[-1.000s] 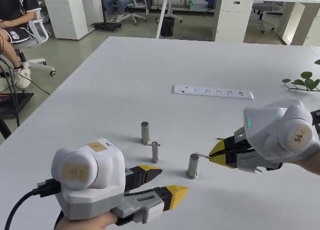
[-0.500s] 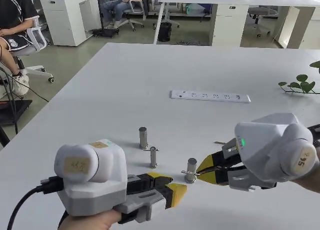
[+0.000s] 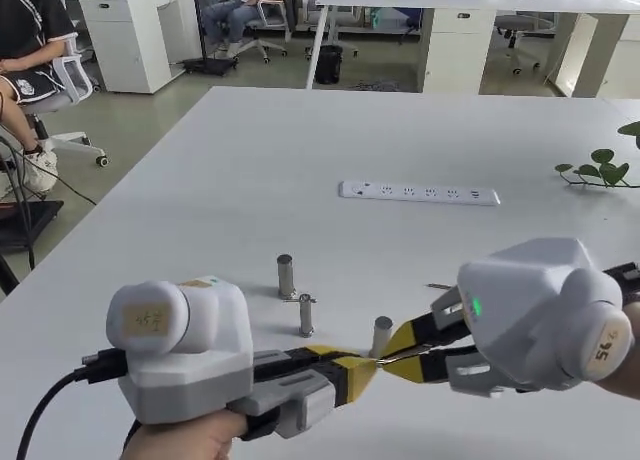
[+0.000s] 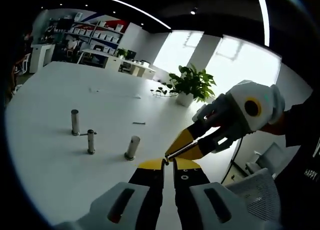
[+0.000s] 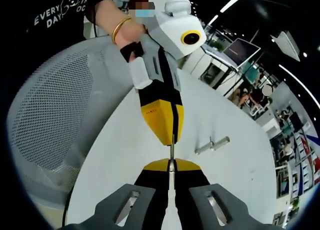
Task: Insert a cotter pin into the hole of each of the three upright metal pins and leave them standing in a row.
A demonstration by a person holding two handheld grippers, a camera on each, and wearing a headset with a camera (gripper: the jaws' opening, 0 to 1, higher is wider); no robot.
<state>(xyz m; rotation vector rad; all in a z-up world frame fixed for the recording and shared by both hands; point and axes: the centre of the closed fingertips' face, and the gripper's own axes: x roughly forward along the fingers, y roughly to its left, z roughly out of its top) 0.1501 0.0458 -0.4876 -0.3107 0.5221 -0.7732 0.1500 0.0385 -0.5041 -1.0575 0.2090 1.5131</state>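
Inventory, left to right.

- Left gripper (image 3: 352, 368): near left, low over the surface (image 3: 200, 180). Fingers are together and appear to pinch one end of the held cotter pin (image 3: 384, 358).
- Far metal pin (image 3: 286, 277): upright. Its hole is too small to judge.
- Middle metal pin (image 3: 306, 315): upright, with a fitted cotter pin (image 3: 298, 300) crossing it near the top.
- Right metal pin (image 3: 381, 332): upright, nothing seen through it, just beyond the held cotter pin.
- Right gripper (image 3: 398, 348): fingers are clamped on the other end of the held cotter pin, their tips nearly meeting the left gripper's.
- Loose cotter pin (image 3: 438, 286): flat on the surface, farther right and apart from the row.

Risks, as judged:

- Both grippers are on one thin wire, so a twist or a pull out of line could bend it or spring it loose.
- If either gripper lets go before the other's hold is firm, the wire drops.
- The fingers sit close to the right metal pin, and a sideways swing could topple it and break the row.
- A skewed grip would send the tip past the hole.
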